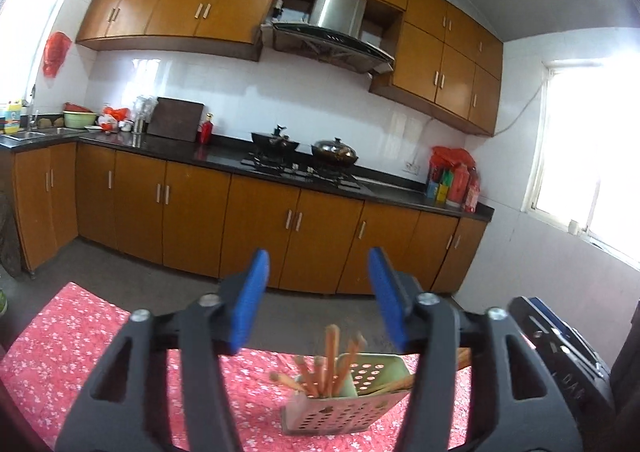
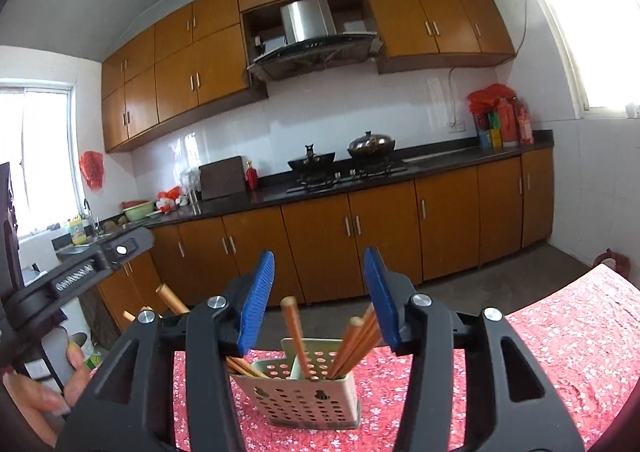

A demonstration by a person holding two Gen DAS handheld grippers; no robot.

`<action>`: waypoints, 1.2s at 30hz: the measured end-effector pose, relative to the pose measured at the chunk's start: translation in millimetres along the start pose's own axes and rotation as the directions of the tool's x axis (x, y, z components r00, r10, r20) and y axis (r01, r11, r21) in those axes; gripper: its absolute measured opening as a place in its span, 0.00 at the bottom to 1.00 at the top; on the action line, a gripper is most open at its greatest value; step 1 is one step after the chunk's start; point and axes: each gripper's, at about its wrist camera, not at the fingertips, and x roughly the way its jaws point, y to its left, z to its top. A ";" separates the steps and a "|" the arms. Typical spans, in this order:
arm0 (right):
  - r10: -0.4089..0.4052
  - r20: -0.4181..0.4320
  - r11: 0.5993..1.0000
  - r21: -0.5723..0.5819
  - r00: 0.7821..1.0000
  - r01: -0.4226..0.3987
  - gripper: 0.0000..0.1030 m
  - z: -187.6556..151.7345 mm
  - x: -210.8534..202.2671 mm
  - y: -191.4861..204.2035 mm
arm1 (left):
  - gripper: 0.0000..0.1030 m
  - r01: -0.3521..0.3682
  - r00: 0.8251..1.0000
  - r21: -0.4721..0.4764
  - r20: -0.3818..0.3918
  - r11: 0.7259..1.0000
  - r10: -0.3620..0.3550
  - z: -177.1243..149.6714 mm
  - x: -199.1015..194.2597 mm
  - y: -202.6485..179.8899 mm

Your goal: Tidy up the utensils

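In the left wrist view, the left gripper points across the kitchen. Its two blue pads stand wide apart, and nothing is between them. Down at about 6 o'clock stands the utensil holder, a pale box full of round holes. It sits on the red flowered tablecloth. Wooden chopsticks stick up out of it, leaning different ways. The holder is below the pads and a bit to the right, not touching them. At 4 o'clock is the black body of the other gripper, seen from the side.

Far behind, from 9 o'clock to 3 o'clock, runs a dark counter with brown cupboards under it. Two black pots sit on the stove near the middle.

In the right wrist view, a person's hand shows at 8 o'clock, holding the black handle of the left tool. The right gripper also has its blue pads open, a little less wide, with nothing pressed between them. The holder stands at 6 o'clock on the cloth. One chopstick rises up in the gap between the pads, touching neither. More chopsticks lean toward the right pad, and some lean out behind the left pad.
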 end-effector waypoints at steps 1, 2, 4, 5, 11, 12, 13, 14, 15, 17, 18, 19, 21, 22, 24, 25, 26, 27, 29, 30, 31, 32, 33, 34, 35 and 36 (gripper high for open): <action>-0.004 0.003 1.000 0.000 1.000 0.004 0.47 0.7 -4.8 -1.2 | 0.63 -0.015 1.000 -0.001 0.008 1.000 0.015 1.2 -8.3 4.6; -0.006 0.004 1.000 0.001 1.000 0.006 0.51 1.1 -8.4 -1.5 | 0.72 -0.022 1.000 -0.001 0.013 1.000 0.022 1.1 -15.5 8.3; -0.022 0.011 1.000 -0.004 1.000 0.022 0.62 -0.5 -24.1 -3.2 | 0.85 -0.033 0.999 0.000 0.025 0.999 0.033 -2.0 -33.4 17.0; -0.030 0.015 1.000 -0.009 0.999 0.030 0.71 -0.9 -28.3 -3.3 | 0.92 -0.041 0.999 0.007 0.034 0.999 0.041 -4.7 -44.8 21.6; -0.113 0.045 0.987 -0.112 0.993 0.117 0.98 -21.8 -70.7 13.4 | 0.96 -0.119 0.992 0.115 0.054 0.986 0.113 -33.2 -102.4 34.1; -0.122 0.043 0.983 -0.131 0.992 0.127 0.98 -25.8 -74.2 16.5 | 0.96 -0.137 0.990 0.136 0.060 0.981 0.130 -41.3 -111.8 35.0; -0.131 0.039 0.979 -0.153 0.991 0.135 0.98 -31.3 -78.7 20.9 | 0.96 -0.160 0.986 0.158 0.066 0.974 0.151 -50.6 -122.1 35.9; -0.142 0.033 0.974 -0.175 0.989 0.146 0.98 -39.1 -84.9 25.7 | 0.96 -0.172 0.984 0.168 0.068 0.971 0.162 -57.6 -129.6 36.8; -0.152 0.028 0.970 -0.186 0.988 0.155 0.98 -43.0 -88.0 28.0 | 0.96 -0.181 0.983 0.178 0.065 0.967 0.172 -65.9 -136.6 38.2; -0.167 0.009 0.966 -0.197 0.986 0.165 0.98 -55.6 -96.0 32.6 | 0.96 -0.170 0.985 0.191 0.026 0.967 0.168 -81.1 -145.9 40.8; -0.163 0.002 0.968 -0.195 0.987 0.161 0.98 -59.4 -98.4 33.1 | 0.96 -0.162 0.986 0.193 0.003 0.968 0.164 -88.6 -149.5 42.0; -0.154 -0.007 0.971 -0.187 0.988 0.150 0.98 -64.9 -102.2 33.9 | 0.96 -0.155 0.987 0.194 -0.019 0.969 0.162 -97.5 -153.8 43.5; -0.146 -0.014 0.974 -0.179 0.989 0.141 0.98 -75.9 -108.6 35.2 | 0.96 -0.154 0.986 0.199 -0.035 0.968 0.164 -110.8 -160.2 46.4; -0.148 -0.015 0.973 -0.182 0.989 0.143 0.98 -82.2 -112.0 36.8 | 0.96 -0.157 0.985 0.201 -0.040 0.967 0.168 -115.7 -161.8 46.9; -0.156 -0.026 0.970 -0.194 0.987 0.148 0.98 -92.0 -114.8 40.9 | 0.96 -0.159 0.983 0.200 -0.056 0.967 0.174 -128.5 -166.1 47.8; -0.156 -0.036 0.969 -0.201 0.987 0.146 0.98 -97.1 -116.0 42.6 | 0.96 -0.159 0.982 0.200 -0.070 0.967 0.176 -135.4 -167.7 48.9; -0.157 -0.042 0.968 -0.207 0.987 0.145 0.98 -101.8 -117.7 44.1 | 0.96 -0.159 0.980 0.203 -0.083 0.966 0.179 -139.4 -167.5 49.5; -0.159 -0.053 0.966 -0.213 0.986 0.145 0.98 -107.3 -119.0 45.3 | 0.96 -0.160 0.979 0.206 -0.092 0.965 0.182 -142.7 -166.7 49.4; -0.159 -0.066 0.966 -0.216 0.985 0.141 0.98 -116.2 -122.1 46.4 | 0.96 -0.161 0.977 0.215 -0.105 0.963 0.187 -150.6 -166.1 47.8; -0.159 -0.071 0.966 -0.217 0.985 0.140 0.98 -119.0 -122.6 46.2 | 0.96 -0.163 0.976 0.222 -0.105 0.961 0.190 -153.5 -166.5 46.1; -0.159 -0.077 0.966 -0.216 0.984 0.139 0.98 -122.5 -123.6 45.9 | 0.96 -0.165 0.975 0.231 -0.105 0.959 0.194 -158.3 -167.9 45.2; -0.159 -0.086 0.967 -0.214 0.983 0.138 0.98 -125.4 -124.2 45.0 | 0.96 -0.167 0.975 0.239 -0.107 0.957 0.197 -162.9 -169.1 44.8; -0.160 -0.093 0.968 -0.210 0.983 0.138 0.98 -128.1 -124.3 44.5 | 0.96 -0.167 0.974 0.244 -0.110 0.955 0.198 -165.7 -169.0 43.7; -0.161 -0.103 0.970 -0.202 0.982 0.138 0.98 -131.2 -124.6 43.2 | 0.96 -0.164 0.973 0.251 -0.117 0.954 0.198 -170.4 -169.4 43.1; -0.160 -0.110 0.971 -0.195 0.981 0.137 0.98 -133.6 -124.5 42.3 | 0.96 -0.162 0.973 0.254 -0.121 0.954 0.197 -173.7 -170.1 43.1; -0.160 -0.124 0.974 -0.182 0.979 0.136 0.98 -136.2 -123.8 40.0 | 0.96 -0.159 0.972 0.256 -0.128 0.953 0.197 -177.1 -170.3 43.1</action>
